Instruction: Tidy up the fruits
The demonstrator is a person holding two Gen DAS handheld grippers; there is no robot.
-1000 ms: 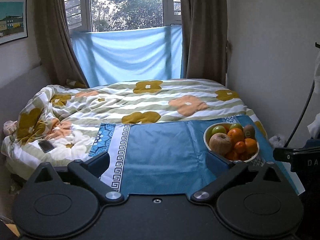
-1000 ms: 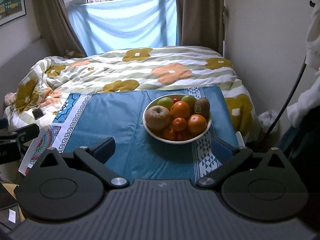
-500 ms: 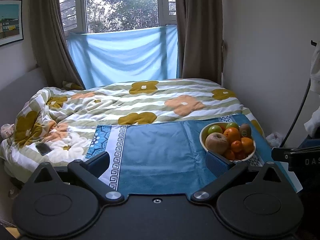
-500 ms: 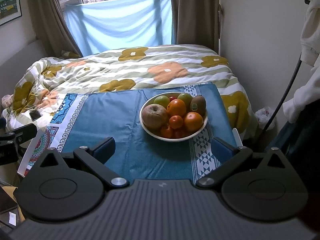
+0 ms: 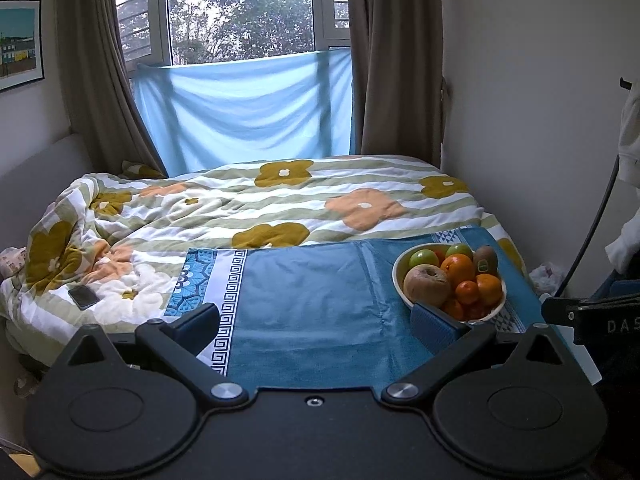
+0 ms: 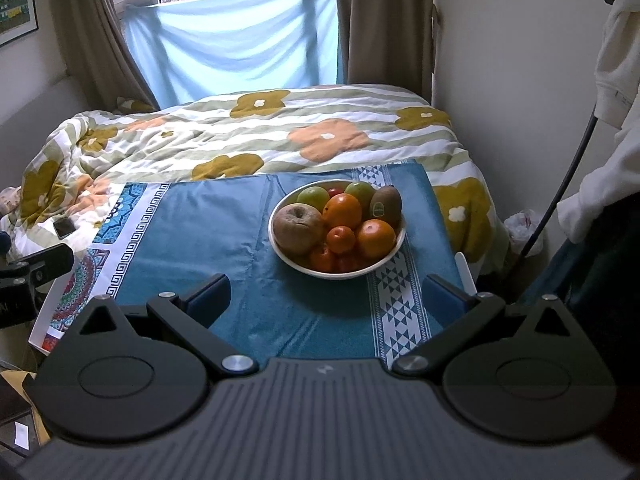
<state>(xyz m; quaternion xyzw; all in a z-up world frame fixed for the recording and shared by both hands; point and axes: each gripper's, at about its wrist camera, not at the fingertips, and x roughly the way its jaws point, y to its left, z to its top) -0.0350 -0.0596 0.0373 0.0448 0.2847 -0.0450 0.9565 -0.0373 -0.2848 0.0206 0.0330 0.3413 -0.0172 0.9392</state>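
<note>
A white bowl (image 6: pixel 280 246) of fruit stands on a table covered by a blue cloth (image 6: pixel 224 232). It holds a brown apple (image 6: pixel 298 228), oranges (image 6: pixel 342 210), green apples (image 6: pixel 314 196), a kiwi (image 6: pixel 386 202) and small red fruits. My right gripper (image 6: pixel 328 296) is open and empty, just short of the bowl. In the left wrist view the bowl (image 5: pixel 400 280) is at the right, behind my right fingertip. My left gripper (image 5: pixel 316 324) is open and empty over the cloth (image 5: pixel 312 304).
A bed with a flowered quilt (image 5: pixel 260 204) lies behind the table. A phone (image 5: pixel 83 297) rests on the quilt at left. A wall and a hanging white garment (image 6: pixel 616 60) are at the right. A window with curtains is at the back.
Both grippers have pulled back and tilted up a little, so more of the window shows. The bowl and fruit have not moved. Both grippers stay open.
</note>
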